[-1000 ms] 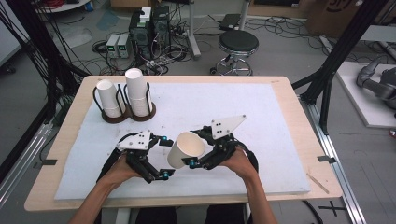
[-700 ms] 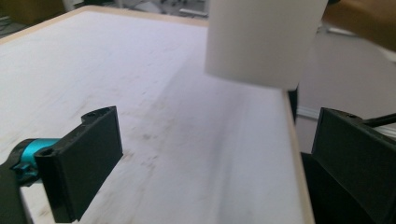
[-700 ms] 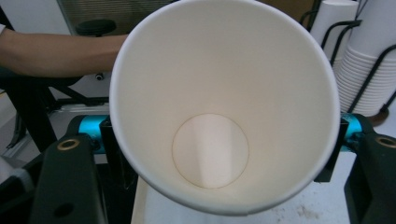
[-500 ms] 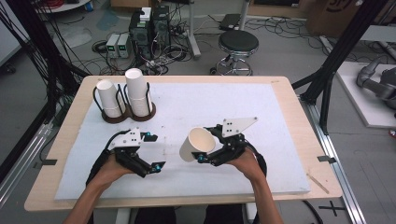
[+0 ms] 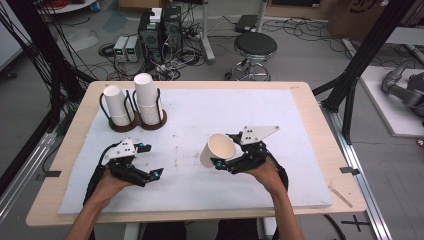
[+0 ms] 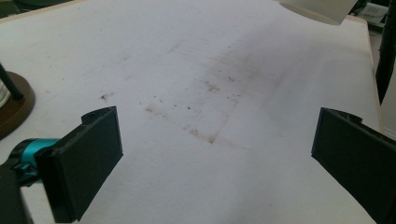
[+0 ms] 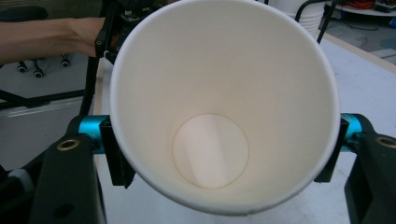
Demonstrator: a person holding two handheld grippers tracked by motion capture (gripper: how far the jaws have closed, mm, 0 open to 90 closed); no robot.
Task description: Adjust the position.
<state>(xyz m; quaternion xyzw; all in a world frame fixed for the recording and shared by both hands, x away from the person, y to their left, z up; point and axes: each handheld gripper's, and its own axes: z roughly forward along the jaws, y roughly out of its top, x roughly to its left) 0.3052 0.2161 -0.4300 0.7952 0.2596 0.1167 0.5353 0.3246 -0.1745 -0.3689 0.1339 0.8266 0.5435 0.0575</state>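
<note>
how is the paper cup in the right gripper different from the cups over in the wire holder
The held cup is a single cup, tipped on its side with its open mouth showing; the holder cups stand in stacks inside the wire holder. The right gripper lifts the held cup clear of the mat; the holder cups rest untouched at the back left. All are plain white paper.

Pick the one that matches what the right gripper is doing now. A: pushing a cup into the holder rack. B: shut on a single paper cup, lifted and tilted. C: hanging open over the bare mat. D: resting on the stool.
B: the right gripper has its fingers pressed against both sides of the paper cup, which is tilted with its mouth open to the right gripper view, while the left gripper is open over the mat.
</note>
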